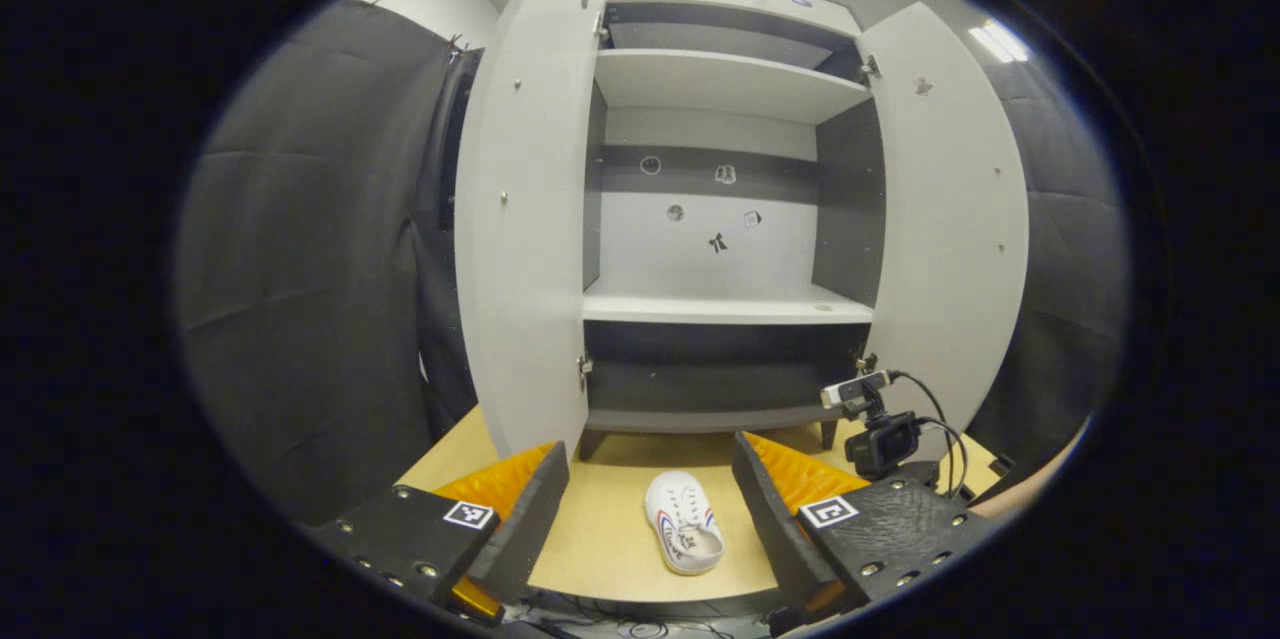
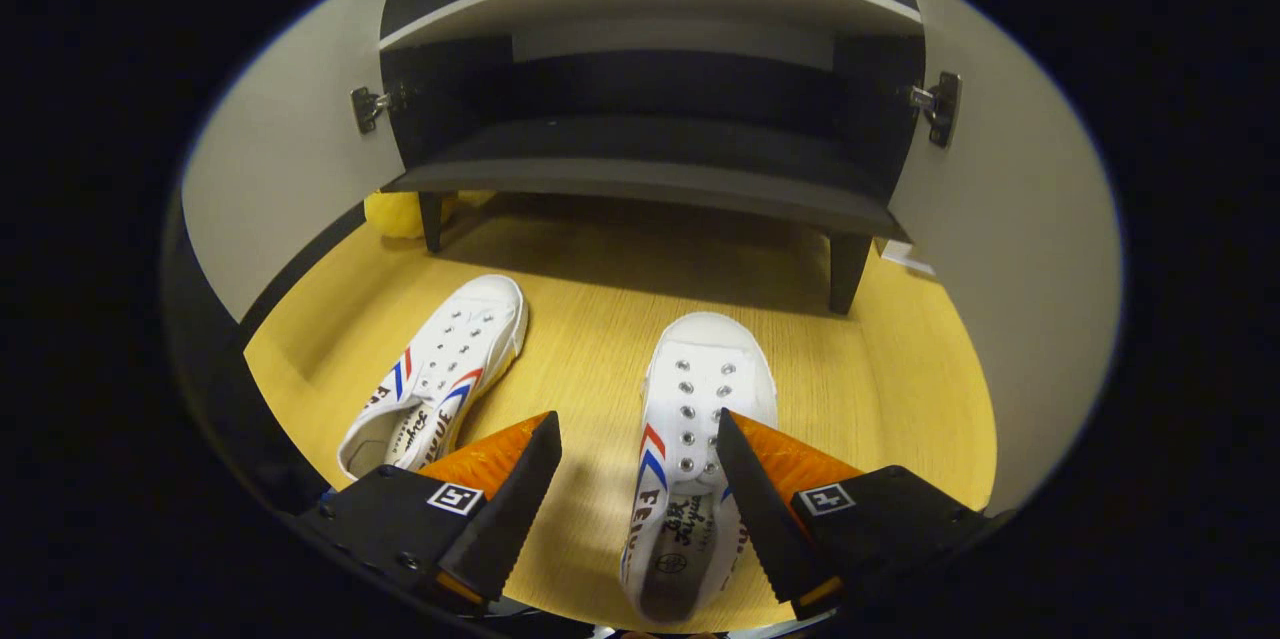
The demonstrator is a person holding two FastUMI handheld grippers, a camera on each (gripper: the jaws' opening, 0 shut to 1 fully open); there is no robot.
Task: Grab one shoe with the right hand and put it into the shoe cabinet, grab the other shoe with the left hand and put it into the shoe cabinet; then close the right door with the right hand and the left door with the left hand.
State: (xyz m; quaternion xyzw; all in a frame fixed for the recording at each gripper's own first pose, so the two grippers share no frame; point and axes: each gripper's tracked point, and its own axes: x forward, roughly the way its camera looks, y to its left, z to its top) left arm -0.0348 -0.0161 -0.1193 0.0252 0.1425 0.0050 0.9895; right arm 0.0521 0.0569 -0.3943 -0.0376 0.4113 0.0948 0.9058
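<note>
1. Shoes are both lying on the wooden floor (image 2: 880,359) in front of the shoe cabinet (image 1: 720,309), so no part of the task is looking done yet: nothing is sitting on the shelves, and both doors are standing wide open.
2. In the right gripper view, the right gripper (image 2: 640,479) is hovering low over the right shoe (image 2: 700,419), its jaws spread apart; the shoe's heel end is lying between the fingers, but whether they are touching it cannot be told.
3. In the same view, the left shoe (image 2: 440,374) is lying near, to the left, angled with its toe toward the cabinet and well apart from any gripper.
4. In the left gripper view, the left gripper (image 1: 650,499) is hanging farther back, jaws released and holding nothing, with one shoe showing on the floor between its fingers but well beyond them.
5. Left to do, by this reading: both grasps, both placements, then closing the right door (image 1: 950,219) and the left door (image 1: 530,209).
6. Floor is a pale wood grain; the cabinet is standing on short dark legs, and its middle shelf (image 1: 730,304) is looking bare. A small camera (image 1: 880,439) with cables is sitting at the right, black cloth is lining the booth, and ceiling lights are glowing above.
</note>
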